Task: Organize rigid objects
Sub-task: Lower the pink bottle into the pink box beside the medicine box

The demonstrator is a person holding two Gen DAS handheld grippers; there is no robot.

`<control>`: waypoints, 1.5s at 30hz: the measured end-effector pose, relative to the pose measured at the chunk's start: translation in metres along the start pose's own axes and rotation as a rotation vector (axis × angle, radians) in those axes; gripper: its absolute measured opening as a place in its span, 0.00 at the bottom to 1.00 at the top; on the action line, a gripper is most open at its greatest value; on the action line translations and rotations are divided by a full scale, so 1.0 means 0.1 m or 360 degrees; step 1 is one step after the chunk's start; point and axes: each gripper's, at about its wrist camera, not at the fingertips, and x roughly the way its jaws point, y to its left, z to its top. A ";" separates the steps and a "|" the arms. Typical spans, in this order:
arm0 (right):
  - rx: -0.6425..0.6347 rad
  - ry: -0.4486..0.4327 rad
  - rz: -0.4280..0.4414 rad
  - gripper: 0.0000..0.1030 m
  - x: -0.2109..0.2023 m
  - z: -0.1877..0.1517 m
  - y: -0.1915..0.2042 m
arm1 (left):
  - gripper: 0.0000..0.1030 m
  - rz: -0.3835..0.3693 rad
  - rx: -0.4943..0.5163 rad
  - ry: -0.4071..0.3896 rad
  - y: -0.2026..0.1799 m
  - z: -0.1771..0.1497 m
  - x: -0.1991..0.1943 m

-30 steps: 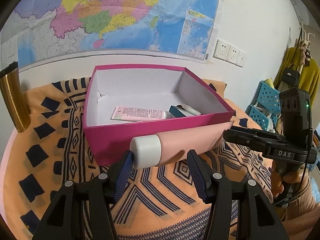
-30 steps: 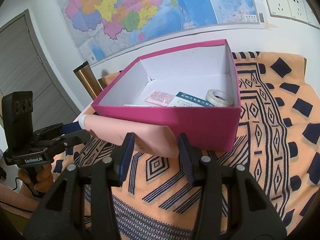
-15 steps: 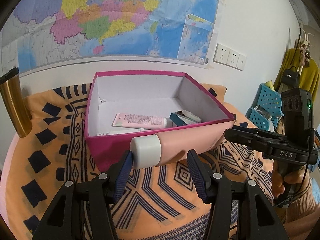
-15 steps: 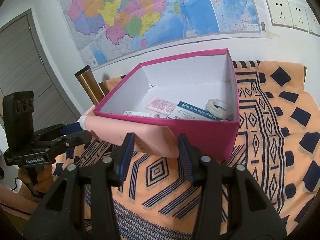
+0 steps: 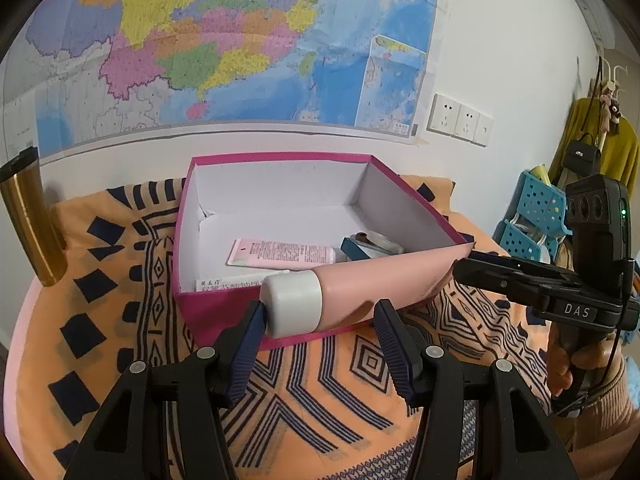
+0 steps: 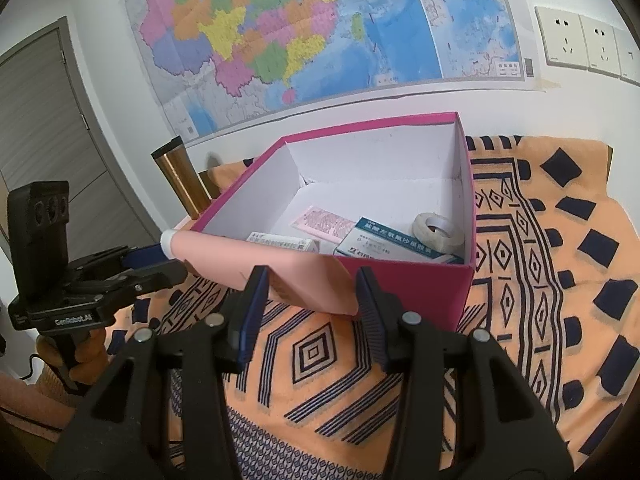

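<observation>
A pink tube [image 5: 380,284] with a white cap [image 5: 290,304] hangs level across the near wall of an open magenta box [image 5: 224,320], held from both ends. My left gripper [image 5: 320,312] is shut on the cap end, one pad against the cap. My right gripper [image 6: 312,280] is shut on the flat crimped end of the tube [image 6: 240,256]. Each gripper shows in the other's view: the right gripper [image 5: 468,264] and the left gripper [image 6: 160,258]. Inside the box [image 6: 420,288] lie a small pink tube [image 5: 280,252], a blue carton [image 6: 384,240], a white carton [image 6: 280,242] and a tape roll [image 6: 438,232].
The box stands on an orange patterned cloth [image 5: 120,280] against a wall with a map. A gold flask [image 5: 28,220] stands at the cloth's far left edge. Blue baskets [image 5: 536,208] and hanging clothes are off to the right. A door [image 6: 40,120] is on the left.
The tube, still held at both ends, sits higher against the box's near wall and now crosses its rim. More of the box's inside shows in both views.
</observation>
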 end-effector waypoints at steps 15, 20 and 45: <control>-0.0016 -0.0024 0.0001 0.47 0.01 0.06 0.00 | 0.55 0.0006 -0.0004 -0.0026 0.01 0.07 -0.01; -0.0023 -0.0031 0.0001 0.47 0.02 0.09 -0.01 | 0.55 0.0011 -0.0004 -0.0033 0.02 0.08 -0.01; -0.0024 -0.0044 0.0005 0.47 0.10 0.18 -0.03 | 0.55 0.0015 -0.0023 -0.0054 0.09 0.20 0.07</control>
